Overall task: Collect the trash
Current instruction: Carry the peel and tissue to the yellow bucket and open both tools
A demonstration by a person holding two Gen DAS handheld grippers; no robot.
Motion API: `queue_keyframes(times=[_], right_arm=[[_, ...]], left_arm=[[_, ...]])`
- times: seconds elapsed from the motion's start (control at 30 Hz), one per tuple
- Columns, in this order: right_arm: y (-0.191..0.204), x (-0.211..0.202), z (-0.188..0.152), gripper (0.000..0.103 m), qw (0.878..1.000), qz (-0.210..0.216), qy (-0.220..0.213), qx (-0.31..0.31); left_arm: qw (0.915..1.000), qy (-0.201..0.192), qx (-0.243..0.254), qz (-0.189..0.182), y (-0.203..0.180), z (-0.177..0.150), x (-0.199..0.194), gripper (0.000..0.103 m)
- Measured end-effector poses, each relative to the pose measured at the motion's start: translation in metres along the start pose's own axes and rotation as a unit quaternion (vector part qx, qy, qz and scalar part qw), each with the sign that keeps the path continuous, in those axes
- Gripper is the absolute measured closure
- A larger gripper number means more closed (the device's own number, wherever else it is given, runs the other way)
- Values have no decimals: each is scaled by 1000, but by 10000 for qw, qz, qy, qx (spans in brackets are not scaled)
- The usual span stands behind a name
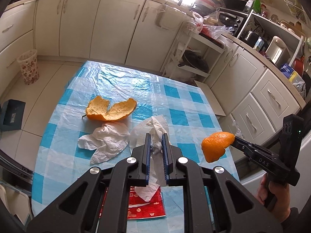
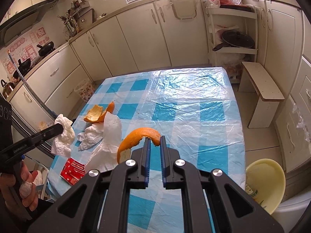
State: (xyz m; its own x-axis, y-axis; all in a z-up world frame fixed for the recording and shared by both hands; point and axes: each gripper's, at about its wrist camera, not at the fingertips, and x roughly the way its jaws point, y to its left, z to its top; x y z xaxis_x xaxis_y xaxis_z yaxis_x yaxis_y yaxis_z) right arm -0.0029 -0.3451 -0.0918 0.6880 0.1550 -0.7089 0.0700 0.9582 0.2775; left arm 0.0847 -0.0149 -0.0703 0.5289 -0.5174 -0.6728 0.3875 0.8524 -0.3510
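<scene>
Bowl in right view only, bin in both

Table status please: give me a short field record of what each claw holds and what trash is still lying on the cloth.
left claw: shut on crumpled tissue, lifted off the cloth
right claw: shut on small orange peel, held above the table
still on table: large orange peel; flat tissue; red wrapper
surface: blue checked tablecloth
possible bins: patterned basket on floor; yellow tub beside table
</scene>
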Motion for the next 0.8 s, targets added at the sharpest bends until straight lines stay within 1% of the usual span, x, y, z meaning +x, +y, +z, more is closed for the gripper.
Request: queue_keyframes(times=[0.2, 0.4, 0.6, 0.8], right_arm=[[-16, -13, -2, 93, 9999, -77, -112, 90], [-41, -30, -8, 93, 9991, -207, -219, 288], [-75, -50, -16, 93, 9967, -441, -364, 575], [-118, -74, -26, 93, 9911, -751, -531, 966]], left_arm=[[9997, 96, 196, -140, -27, -5, 11, 92], [9987, 206, 370, -275, -56, -12, 24, 92], [9970, 277, 581, -435, -90, -19, 34, 92], [9942, 348, 869, -524, -124, -29, 45, 92]])
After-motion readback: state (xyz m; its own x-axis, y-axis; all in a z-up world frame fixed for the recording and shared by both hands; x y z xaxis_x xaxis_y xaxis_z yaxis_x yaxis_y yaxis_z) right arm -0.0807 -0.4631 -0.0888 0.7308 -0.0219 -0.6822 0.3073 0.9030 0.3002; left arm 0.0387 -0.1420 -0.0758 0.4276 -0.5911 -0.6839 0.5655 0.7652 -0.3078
